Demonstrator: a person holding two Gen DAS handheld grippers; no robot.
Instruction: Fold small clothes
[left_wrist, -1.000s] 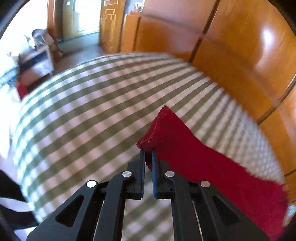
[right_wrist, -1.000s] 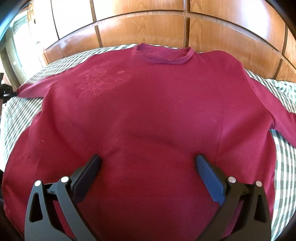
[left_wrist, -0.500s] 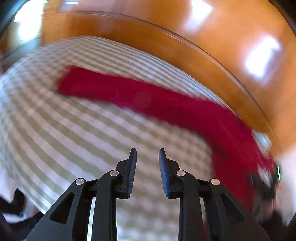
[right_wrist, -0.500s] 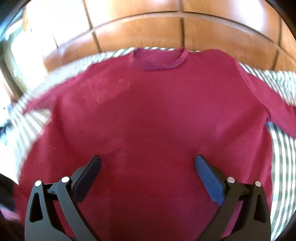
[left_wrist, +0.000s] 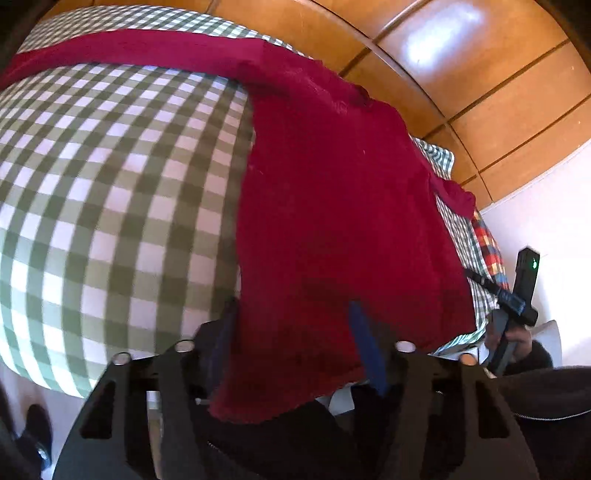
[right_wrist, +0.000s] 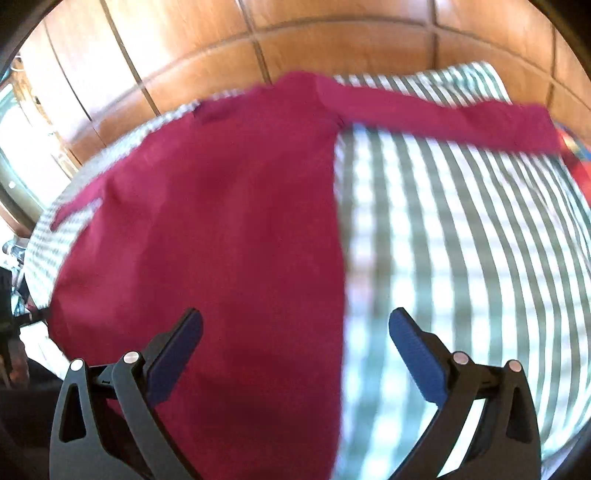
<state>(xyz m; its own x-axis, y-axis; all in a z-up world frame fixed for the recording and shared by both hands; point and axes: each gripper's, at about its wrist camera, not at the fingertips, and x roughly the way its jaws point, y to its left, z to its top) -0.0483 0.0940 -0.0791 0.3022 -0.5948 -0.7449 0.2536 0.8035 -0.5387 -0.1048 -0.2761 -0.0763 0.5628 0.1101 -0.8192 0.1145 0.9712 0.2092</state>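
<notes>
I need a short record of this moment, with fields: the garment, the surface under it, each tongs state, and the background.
garment: red long-sleeved sweater, spread flat, both sleeves stretched out sideways
surface: green-and-white checked sheet
left tongs: open, over the sweater's lower hem corner
right tongs: open, holding nothing, over the sweater's side edge
background: wooden panels

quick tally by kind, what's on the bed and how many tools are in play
red sweater: 1
green checked bedsheet: 1
multicoloured checked cloth: 1
tools: 2, left tool and right tool, both open
total: 5
</notes>
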